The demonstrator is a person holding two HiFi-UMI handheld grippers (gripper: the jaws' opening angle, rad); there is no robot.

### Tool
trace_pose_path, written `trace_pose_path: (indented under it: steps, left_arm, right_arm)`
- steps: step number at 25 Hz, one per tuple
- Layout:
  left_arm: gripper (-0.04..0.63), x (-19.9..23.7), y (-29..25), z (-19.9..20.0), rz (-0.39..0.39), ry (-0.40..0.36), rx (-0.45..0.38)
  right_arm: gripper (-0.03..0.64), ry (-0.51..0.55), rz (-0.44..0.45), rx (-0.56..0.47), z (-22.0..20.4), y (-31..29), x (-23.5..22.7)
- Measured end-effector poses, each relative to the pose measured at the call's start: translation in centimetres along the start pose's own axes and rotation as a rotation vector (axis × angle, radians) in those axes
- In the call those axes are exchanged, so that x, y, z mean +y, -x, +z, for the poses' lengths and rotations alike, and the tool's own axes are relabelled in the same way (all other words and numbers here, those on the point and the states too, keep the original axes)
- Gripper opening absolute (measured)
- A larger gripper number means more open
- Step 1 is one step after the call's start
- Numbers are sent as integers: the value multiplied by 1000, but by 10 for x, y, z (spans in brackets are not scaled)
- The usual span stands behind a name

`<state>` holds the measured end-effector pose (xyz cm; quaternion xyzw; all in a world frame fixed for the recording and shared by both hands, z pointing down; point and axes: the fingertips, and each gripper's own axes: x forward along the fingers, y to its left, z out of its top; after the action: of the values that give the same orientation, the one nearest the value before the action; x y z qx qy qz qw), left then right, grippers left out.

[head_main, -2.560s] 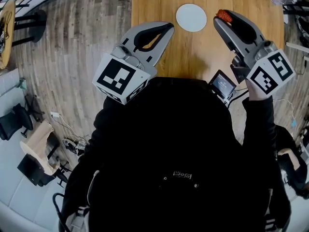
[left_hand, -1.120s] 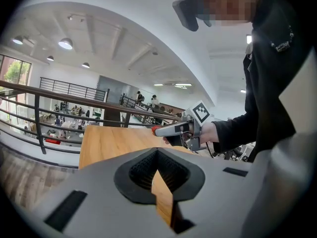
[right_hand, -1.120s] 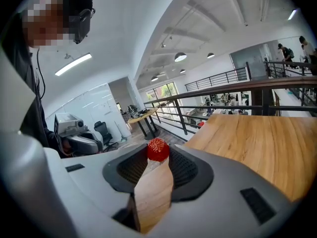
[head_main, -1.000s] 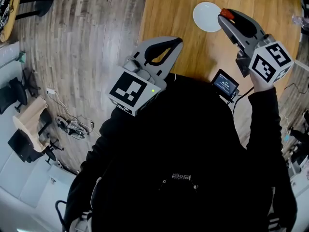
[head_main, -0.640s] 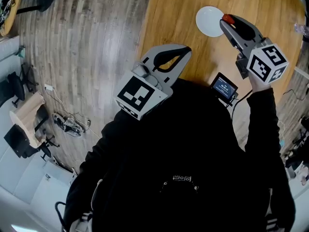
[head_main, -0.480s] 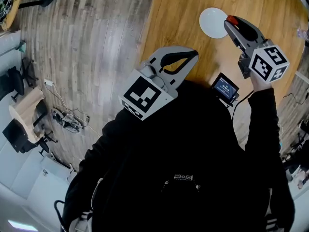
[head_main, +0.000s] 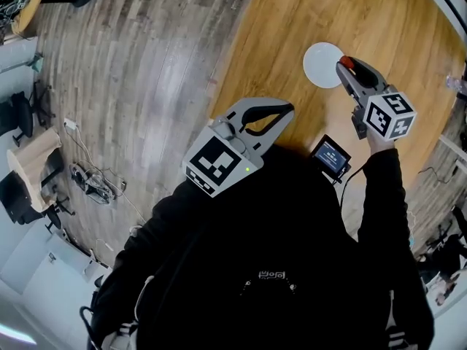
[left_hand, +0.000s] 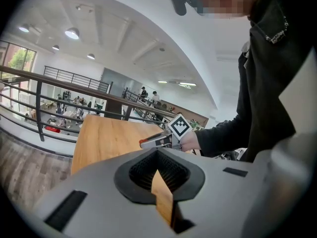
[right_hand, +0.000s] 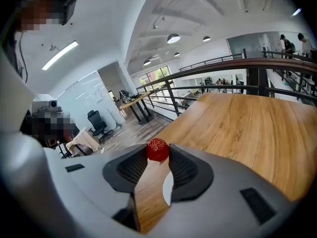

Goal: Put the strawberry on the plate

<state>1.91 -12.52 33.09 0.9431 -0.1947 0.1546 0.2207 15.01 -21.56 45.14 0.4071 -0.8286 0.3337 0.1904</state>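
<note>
A red strawberry sits pinched between the tips of my right gripper. In the head view the strawberry hangs just at the right rim of the small white plate on the wooden table. Through the right jaws, a sliver of the plate shows below the fruit. My left gripper is held lower left, near the table's front edge, its tips together with nothing between them. From the left gripper view the right gripper is seen across the table.
A small device with a lit screen hangs at the person's chest, over the table's near edge. The table's left edge drops off to the wooden floor. A railing runs behind the table's far side.
My right gripper has carried the strawberry left, from well right of the plate to its right rim. The left gripper has drifted right along the table's front edge, still shut.
</note>
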Motion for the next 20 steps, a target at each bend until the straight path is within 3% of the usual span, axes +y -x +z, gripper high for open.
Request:
trace_pose_path:
  steps: [9,20]
  left_arm:
    - [5,7,10,-9,37,50,0]
    - [5,4,20,-20,69,75,-9]
  right_arm:
    - [144,-67,-4,67,-38,-21,-27]
    - [144,-57,-12,130,-66,-39,-38]
